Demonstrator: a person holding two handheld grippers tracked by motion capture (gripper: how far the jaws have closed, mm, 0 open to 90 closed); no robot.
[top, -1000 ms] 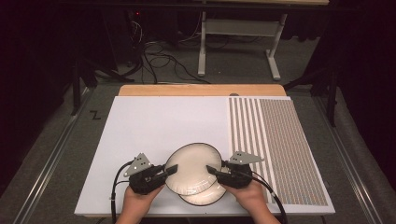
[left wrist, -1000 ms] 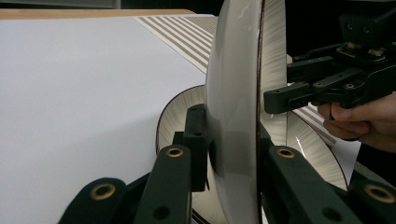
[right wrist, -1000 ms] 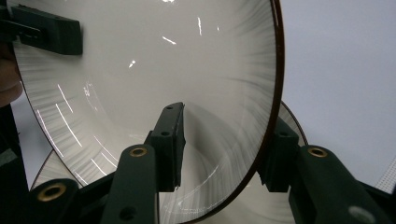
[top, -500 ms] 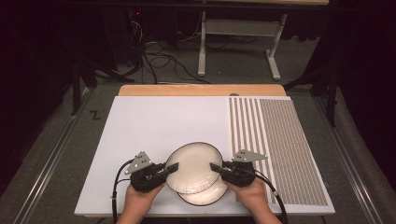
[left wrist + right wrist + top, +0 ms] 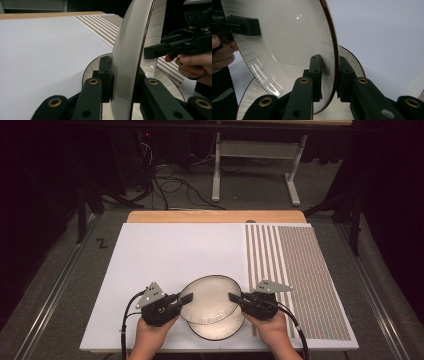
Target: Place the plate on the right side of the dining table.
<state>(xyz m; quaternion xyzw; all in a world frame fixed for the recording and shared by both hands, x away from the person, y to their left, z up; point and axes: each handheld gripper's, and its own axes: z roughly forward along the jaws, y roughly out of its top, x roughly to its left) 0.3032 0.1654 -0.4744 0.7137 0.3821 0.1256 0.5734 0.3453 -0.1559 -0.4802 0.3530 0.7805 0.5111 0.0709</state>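
Two plates, two grippers, two hands. The upper plate [image 5: 209, 298] is lifted off the lower plate [image 5: 216, 327], which lies flat on the white mat [image 5: 170, 260] at the near edge of the table, near the middle.

The upper plate hangs between the two grippers. The left gripper [image 5: 180, 301] clamps its left rim, one jaw on each face of the rim, as the left gripper view shows [image 5: 121, 85]. The right gripper [image 5: 235, 298] clamps the right rim the same way, jaws closed on the edge in the right gripper view [image 5: 329, 75]. Each gripper sits in a hand: left hand [image 5: 150, 332], right hand [image 5: 272, 327].

The upper plate is round, so it has no long axis; its hollow face looks up and toward the far side, tilted, with the far rim higher than the near rim. It overlaps the far part of the lower plate.

To the right of both plates the mat carries a striped patch [image 5: 295, 275].
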